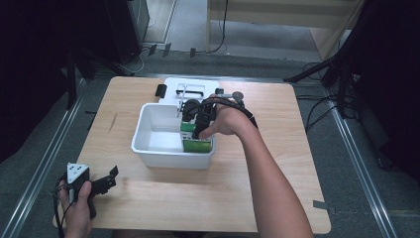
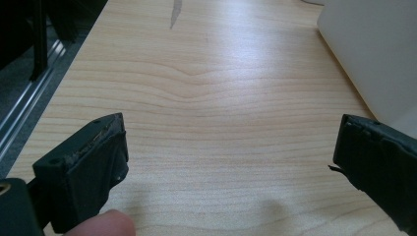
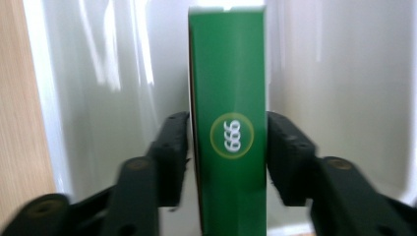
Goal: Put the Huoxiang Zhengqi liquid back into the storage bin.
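My right hand-held gripper [image 3: 228, 142] sets a green box [image 3: 228, 98] inside the white bin [image 1: 148, 131] on the tabletop [image 1: 277, 163].

Seen along my right jaws, the box stands between them, and a thin gap on the left side suggests the pads no longer press it. My left hand-held gripper [image 2: 231, 162] rests near the tabletop's front left corner, jaws wide apart and empty, well apart from the bin.

Looks like a lab or recording studio from my end: lone wooden table [image 1: 277, 198] on grey carpet [image 1: 317, 144], metal floor rails [image 1: 42, 173] along both its sides, dark tripod legs [image 1: 322, 67] and loose cables [image 1: 317, 111] past its far corners.
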`<action>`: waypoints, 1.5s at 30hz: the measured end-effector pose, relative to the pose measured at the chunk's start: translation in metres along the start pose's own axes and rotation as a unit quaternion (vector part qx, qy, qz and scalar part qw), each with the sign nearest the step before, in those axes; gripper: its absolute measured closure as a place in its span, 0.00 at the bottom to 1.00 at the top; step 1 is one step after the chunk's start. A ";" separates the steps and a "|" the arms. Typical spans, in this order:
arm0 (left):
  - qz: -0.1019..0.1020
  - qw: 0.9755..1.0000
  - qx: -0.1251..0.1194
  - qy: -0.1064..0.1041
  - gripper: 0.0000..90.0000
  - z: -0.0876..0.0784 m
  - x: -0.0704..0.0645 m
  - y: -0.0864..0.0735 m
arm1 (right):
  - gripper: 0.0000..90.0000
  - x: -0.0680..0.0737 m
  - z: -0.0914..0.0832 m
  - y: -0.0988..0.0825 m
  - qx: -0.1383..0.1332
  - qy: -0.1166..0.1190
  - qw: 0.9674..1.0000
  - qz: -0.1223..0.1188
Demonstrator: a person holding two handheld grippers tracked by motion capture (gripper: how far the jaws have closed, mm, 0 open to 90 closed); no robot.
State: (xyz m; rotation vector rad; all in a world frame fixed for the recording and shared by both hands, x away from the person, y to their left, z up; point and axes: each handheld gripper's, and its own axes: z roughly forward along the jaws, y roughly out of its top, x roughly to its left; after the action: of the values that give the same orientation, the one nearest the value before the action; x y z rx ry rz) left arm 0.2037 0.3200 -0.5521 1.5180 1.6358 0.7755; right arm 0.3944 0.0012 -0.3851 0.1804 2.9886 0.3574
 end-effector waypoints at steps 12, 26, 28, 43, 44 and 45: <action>0.001 1.000 0.000 0.001 0.01 0.000 0.000 0.000 | 0.21 0.002 -0.039 -0.011 -0.017 -0.022 0.991 0.133; 0.003 1.000 0.001 0.003 0.01 0.000 0.000 0.000 | 0.00 -0.002 -0.073 -0.057 -0.108 -0.065 0.964 0.234; 0.003 1.000 0.000 0.003 0.01 0.000 0.000 0.000 | 0.00 -0.002 -0.073 -0.070 -0.129 -0.084 0.956 0.249; 0.003 1.000 0.000 0.004 0.01 0.000 -0.001 0.000 | 0.00 0.008 -0.061 -0.146 -0.216 -0.184 0.903 0.322; 0.003 1.000 0.000 0.004 0.01 0.000 -0.001 0.000 | 0.00 0.008 -0.061 -0.146 -0.216 -0.184 0.903 0.322; 0.003 1.000 0.000 0.004 0.01 0.000 -0.001 0.000 | 0.00 0.010 -0.058 -0.156 -0.223 -0.187 0.897 0.332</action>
State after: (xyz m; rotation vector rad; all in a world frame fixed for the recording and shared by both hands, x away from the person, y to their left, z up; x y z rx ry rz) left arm 0.2036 0.3194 -0.5522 1.5217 1.6383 0.7850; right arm 0.3607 -0.1615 -0.3676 1.0800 2.2993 0.9326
